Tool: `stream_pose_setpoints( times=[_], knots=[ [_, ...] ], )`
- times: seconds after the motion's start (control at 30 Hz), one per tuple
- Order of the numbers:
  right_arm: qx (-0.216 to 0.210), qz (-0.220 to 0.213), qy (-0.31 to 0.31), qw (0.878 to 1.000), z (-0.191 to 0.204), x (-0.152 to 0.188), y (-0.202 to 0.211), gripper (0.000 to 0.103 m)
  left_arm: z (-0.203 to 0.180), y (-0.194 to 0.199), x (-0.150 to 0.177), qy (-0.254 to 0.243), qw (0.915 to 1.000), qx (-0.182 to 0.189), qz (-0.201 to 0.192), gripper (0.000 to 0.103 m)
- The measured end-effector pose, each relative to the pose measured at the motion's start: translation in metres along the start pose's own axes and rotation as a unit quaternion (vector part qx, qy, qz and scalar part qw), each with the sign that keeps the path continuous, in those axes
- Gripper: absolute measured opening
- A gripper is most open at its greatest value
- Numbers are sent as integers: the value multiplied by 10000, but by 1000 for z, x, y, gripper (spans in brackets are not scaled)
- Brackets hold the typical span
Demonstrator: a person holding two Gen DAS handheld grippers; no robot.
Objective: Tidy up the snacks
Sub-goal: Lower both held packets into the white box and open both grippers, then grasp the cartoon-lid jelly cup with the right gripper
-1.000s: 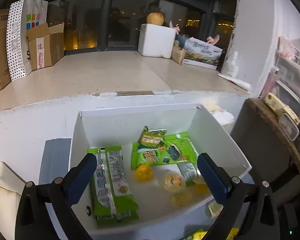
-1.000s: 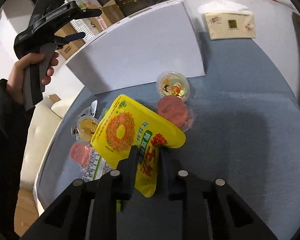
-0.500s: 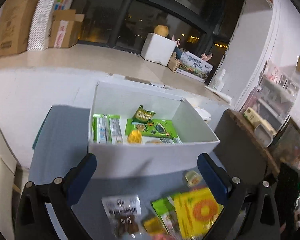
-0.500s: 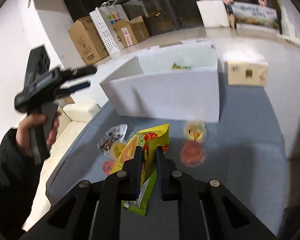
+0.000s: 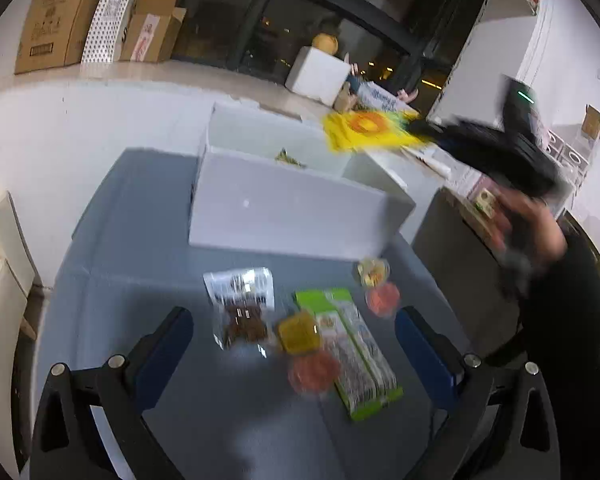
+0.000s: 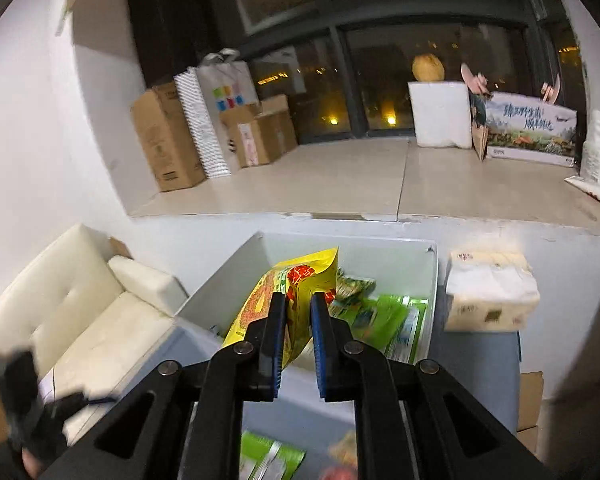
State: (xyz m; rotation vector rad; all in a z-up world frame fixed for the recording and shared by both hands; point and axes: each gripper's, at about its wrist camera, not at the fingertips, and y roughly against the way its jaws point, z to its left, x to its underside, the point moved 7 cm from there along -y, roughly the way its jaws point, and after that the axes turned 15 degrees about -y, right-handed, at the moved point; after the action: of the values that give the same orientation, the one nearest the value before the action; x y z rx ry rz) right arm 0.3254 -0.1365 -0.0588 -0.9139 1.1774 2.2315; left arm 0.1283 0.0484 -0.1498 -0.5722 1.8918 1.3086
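Note:
My right gripper [image 6: 298, 300] is shut on a yellow snack bag [image 6: 296, 280] and holds it over the open white box [image 6: 430, 280], which has green snack packs [image 6: 384, 320] inside. From the left wrist view the bag [image 5: 366, 130] hangs above the box's [image 5: 284, 208] right end. My left gripper [image 5: 294, 320] is open and empty above the grey table [image 5: 140, 280]. Below it lie a clear bag of brown snacks [image 5: 244, 308], a yellow jelly cup [image 5: 298, 332], a green pack [image 5: 352, 344] and red jelly cups [image 5: 314, 370].
A tissue pack [image 6: 490, 292] stands right of the box. A white sofa [image 6: 72, 312] is at the left. A window ledge [image 6: 340, 176] behind carries cardboard boxes [image 6: 168, 140] and a foam box [image 6: 440, 114]. A dark side table [image 5: 456, 240] stands at the right.
My right gripper lifted the yellow bag from the table and carried it over the box. My left gripper drew back from the box and now looks down at the loose snacks.

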Motion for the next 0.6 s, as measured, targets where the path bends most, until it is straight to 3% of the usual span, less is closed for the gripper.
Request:
stream_pose_setpoints(
  times=[0.07, 0.13, 0.17, 0.2, 0.43, 0.6],
  knots=[
    [284, 178, -58, 9994, -10, -7, -27, 19, -3, 2, 8, -11, 10000, -11, 57, 103],
    [475, 320, -132, 9983, -17, -6, -39, 53, -3, 5, 13, -11, 10000, -36, 59, 103],
    [480, 276, -129, 9984, -18, -4, -40, 87, -2, 6, 14, -3, 10000, -42, 69, 103],
    [423, 218, -113, 9988, -17, -4, -39, 99, 0, 6, 15, 3, 10000, -36, 78, 103],
    [358, 172, -152, 9991, -19, 7, -12, 103, 7, -4, 9, 6, 9998, -118, 130, 103],
    [322, 174, -157, 9992, -20, 41, 22, 103, 10, -14, 3, -89, 9996, -186, 200, 103]
  ],
)
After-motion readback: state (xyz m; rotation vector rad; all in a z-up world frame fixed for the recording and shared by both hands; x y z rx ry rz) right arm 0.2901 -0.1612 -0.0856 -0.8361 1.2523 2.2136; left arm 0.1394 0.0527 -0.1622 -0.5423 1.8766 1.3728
